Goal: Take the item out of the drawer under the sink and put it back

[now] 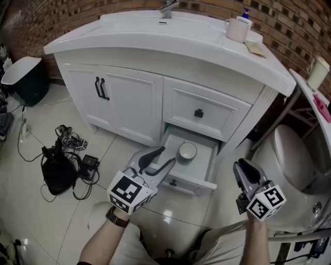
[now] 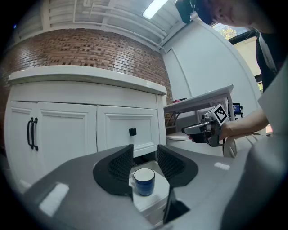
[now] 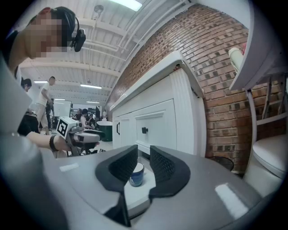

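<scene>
Faucet (image 1: 168, 8) is cut off by the top edge of head view. Toilet (image 1: 289, 155) runs off the right side, and the black bin (image 1: 23, 77) runs off the left. On the counter a bottle w/ blue top sits behind the white mug (image 1: 237, 28), mostly hidden. Cables by the black bag (image 1: 58, 173) on the floor are too tangled to sort out.

Bottom drawer (image 1: 194, 181) of the vanity (image 1: 129, 98) is pulled out. Its near-left corner is covered by the left gripper (image 1: 166, 155). Cup (image 1: 187, 151) stands upright inside the drawer, toward the back. From above only the white inside and rim show. The blue outside shows in both gripper views.

Left gripper: jaws apart, moderately wide, tips over the drawer's left part and aimed at the cup. The cup is beyond the tips, not touched, and nothing is btwn the pads.

Right gripper (image 1: 242, 168): held to the right of the drawer, well apart from it. Jaws are drawn together w/ only a slim slit btwn the pads, and nothing is in it. The cup shows far beyond through the slit.
</scene>
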{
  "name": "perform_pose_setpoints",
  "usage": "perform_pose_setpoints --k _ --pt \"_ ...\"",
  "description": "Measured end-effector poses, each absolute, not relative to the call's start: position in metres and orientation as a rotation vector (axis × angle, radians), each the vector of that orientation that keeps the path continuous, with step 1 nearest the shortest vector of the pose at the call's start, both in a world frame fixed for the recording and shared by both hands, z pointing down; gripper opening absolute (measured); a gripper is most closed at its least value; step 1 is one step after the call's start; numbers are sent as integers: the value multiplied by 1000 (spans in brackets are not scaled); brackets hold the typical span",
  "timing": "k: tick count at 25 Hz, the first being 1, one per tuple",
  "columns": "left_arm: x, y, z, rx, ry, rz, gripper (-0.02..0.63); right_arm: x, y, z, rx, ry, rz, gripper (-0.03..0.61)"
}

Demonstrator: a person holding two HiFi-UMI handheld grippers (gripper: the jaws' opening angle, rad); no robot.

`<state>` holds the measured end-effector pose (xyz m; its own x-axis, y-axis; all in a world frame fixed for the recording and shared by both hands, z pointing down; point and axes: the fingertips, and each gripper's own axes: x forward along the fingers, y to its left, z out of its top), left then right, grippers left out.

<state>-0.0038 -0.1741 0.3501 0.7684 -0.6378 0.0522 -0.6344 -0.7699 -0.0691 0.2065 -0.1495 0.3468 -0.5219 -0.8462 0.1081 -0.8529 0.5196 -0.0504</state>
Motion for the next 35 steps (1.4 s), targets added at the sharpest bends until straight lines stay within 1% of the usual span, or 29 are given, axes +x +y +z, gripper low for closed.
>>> perform_pose_setpoints --k 3,6,7,9,11,13,18,20,25,27,30,35 --pt "-15 -176 348 -2896 1080 -110 181 202 -149 354 1464 -2662 145 139" --pt "-25 -178 342 -2895 1121 -71 181 193 -157 354 1405 -2673 109 162" --pt "-26 -179 341 -2897 1128 -64 181 189 -159 354 1380 -2681 98 187" --pt "-28 -180 338 -2898 1138 -60 183 181 -161 356 1336 -2693 88 210" --pt "-34 -184 335 -2905 1159 -34 192 174 -163 359 1297 -2689 83 251" --pt "-42 -189 332 -2921 1189 12 195 169 -167 364 1270 -2672 70 279" --pt "-54 -196 330 -2961 1243 86 196 161 -182 374 1210 -2651 92 284" --pt "-55 -198 334 -2959 1247 75 201 157 -189 382 1181 -2637 114 296" --pt "-55 -203 345 -2991 1246 36 206 138 -204 406 1086 -2580 151 298" --pt "-56 -206 346 -3012 1253 47 206 128 -210 415 1051 -2549 156 313" --pt "-60 -210 347 -3017 1272 49 206 112 -221 436 988 -2469 167 314" --pt "-63 -215 349 -3030 1279 61 212 96 -232 474 878 -2301 157 360"
